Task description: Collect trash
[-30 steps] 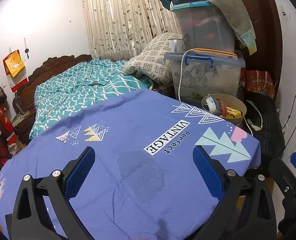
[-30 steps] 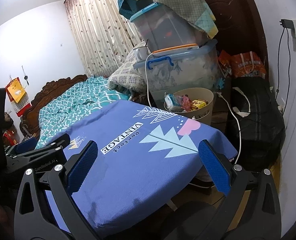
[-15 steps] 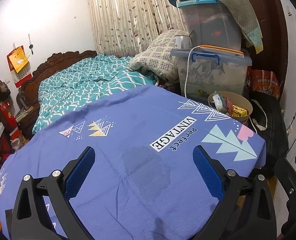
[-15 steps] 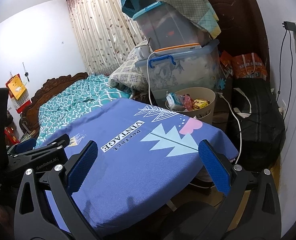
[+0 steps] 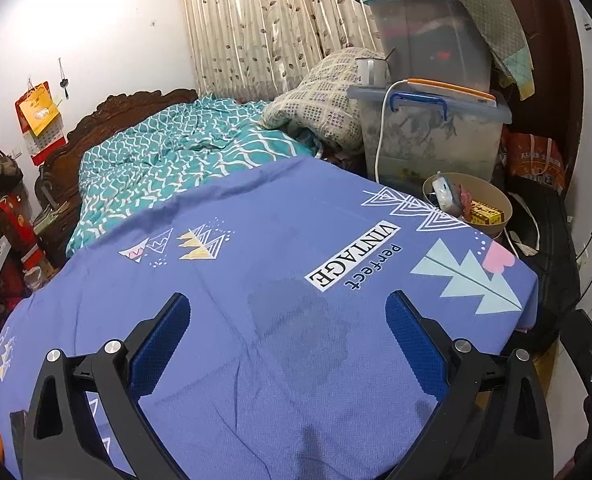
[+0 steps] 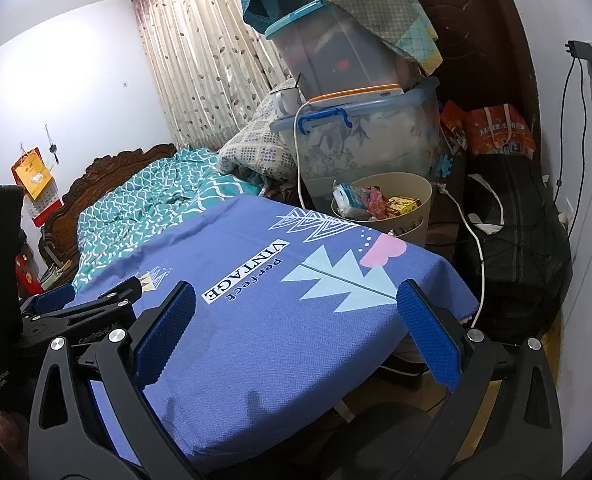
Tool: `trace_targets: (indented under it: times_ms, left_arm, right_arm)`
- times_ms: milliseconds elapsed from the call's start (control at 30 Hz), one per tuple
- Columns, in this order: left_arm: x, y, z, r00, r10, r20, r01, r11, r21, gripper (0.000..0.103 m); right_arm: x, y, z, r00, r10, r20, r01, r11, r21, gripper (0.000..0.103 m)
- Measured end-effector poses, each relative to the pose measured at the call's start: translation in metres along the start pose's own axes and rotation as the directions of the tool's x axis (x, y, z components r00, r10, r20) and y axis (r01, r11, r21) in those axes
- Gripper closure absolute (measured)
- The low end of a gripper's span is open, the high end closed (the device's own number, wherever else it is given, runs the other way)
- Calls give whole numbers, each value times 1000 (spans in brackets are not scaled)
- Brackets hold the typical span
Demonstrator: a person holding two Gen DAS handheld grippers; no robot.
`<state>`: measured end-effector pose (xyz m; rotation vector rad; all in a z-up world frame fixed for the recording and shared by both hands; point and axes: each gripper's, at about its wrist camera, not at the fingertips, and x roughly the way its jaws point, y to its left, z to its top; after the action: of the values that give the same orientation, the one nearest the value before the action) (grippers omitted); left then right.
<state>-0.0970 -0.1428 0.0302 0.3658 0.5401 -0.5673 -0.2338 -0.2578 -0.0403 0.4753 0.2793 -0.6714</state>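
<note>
A beige waste bin [image 6: 415, 208] stands on the floor past the table's far right corner, holding a white packet, a red wrapper and a yellow box [image 6: 404, 205]. The left wrist view shows the same bin [image 5: 495, 200]. My left gripper [image 5: 288, 324] hovers open over a blue patterned tablecloth [image 5: 256, 280] with nothing between its fingers; a dark damp patch [image 5: 296, 320] lies below it. My right gripper [image 6: 296, 316] is open and empty over the cloth's right side. The left gripper [image 6: 84, 304] shows at the left of the right wrist view.
A bed with a teal quilt [image 5: 168, 160] lies behind the table. Stacked clear storage boxes [image 6: 359, 140] with a mug and a white cable stand behind the bin. A black bag [image 6: 515, 240] and orange bags [image 6: 495, 128] sit by the right wall.
Both views have shifted slightly; the left camera has drifted so the bin and boxes sit further right. Both grippers stay open and empty.
</note>
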Motion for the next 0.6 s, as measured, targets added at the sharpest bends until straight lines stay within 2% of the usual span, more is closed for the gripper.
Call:
trace_targets:
  times_ms: [600]
  left_arm:
    - [-2,-9,-1,1000,7,-1,-7,1000,20,9]
  right_arm:
    - [1,-2,1,1000,1,-2,-1,1000,4,3]
